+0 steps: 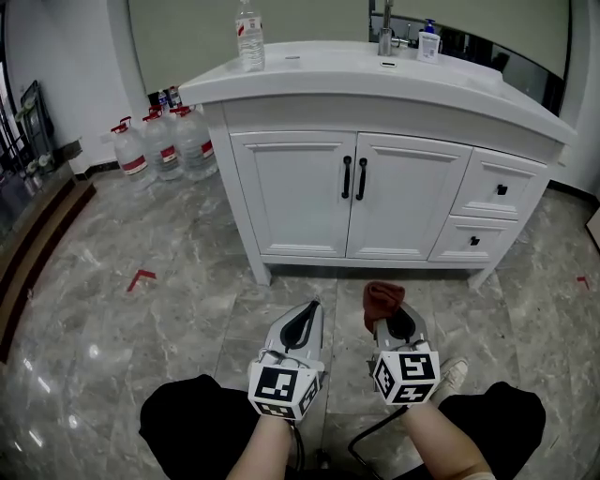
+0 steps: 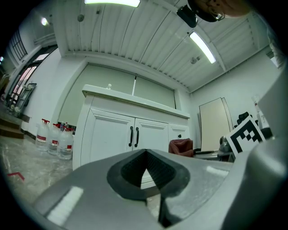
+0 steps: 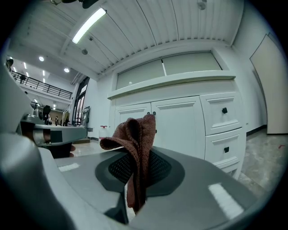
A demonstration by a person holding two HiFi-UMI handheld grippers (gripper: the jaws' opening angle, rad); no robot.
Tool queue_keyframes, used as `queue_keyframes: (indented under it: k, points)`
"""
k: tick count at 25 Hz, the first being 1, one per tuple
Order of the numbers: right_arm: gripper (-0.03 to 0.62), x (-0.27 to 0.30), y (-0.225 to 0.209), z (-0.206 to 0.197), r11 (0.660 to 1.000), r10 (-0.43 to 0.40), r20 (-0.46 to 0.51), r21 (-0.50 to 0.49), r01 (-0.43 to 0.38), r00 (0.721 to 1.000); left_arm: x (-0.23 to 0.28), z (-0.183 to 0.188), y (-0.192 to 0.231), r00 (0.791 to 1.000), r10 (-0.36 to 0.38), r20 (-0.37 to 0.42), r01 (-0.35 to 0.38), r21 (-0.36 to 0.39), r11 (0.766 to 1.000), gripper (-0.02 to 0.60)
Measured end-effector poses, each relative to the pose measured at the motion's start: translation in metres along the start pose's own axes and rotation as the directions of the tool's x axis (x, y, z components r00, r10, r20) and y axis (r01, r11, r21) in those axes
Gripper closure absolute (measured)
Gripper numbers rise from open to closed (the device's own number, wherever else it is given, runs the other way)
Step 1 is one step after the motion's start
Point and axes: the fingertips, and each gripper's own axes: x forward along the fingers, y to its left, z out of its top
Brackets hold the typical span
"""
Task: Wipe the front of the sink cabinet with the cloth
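Observation:
A white sink cabinet (image 1: pixel 375 187) with two doors and two drawers stands ahead of me; it also fills the middle of the left gripper view (image 2: pixel 130 134) and the right gripper view (image 3: pixel 180 121). My right gripper (image 1: pixel 386 309) is shut on a reddish-brown cloth (image 1: pixel 382 299), which sticks up between its jaws (image 3: pixel 135 152) and shows at the side in the left gripper view (image 2: pixel 181 146). My left gripper (image 1: pixel 307 315) is beside it, shut with nothing held (image 2: pixel 146 173). Both hang low over the floor, short of the cabinet front.
Several large water bottles (image 1: pixel 164 142) stand on the floor left of the cabinet. A water bottle (image 1: pixel 248 37), a faucet (image 1: pixel 385 28) and a soap bottle (image 1: pixel 429 42) are on the countertop. Marble floor (image 1: pixel 141 319) with a red tape mark (image 1: pixel 141 277). My shoe (image 1: pixel 453 375) is by the right gripper.

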Motion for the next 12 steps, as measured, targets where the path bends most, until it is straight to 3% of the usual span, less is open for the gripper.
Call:
queue_keyframes:
  k: [12]
  points:
    - [0.514, -0.009, -0.002, -0.012, 1.0, -0.014, -0.025, 0.008, 0.014, 1.0, 0.001, -0.006, -0.01, 0.999, -0.035, -0.016, 0.035, 0.016, 0.999, 0.581]
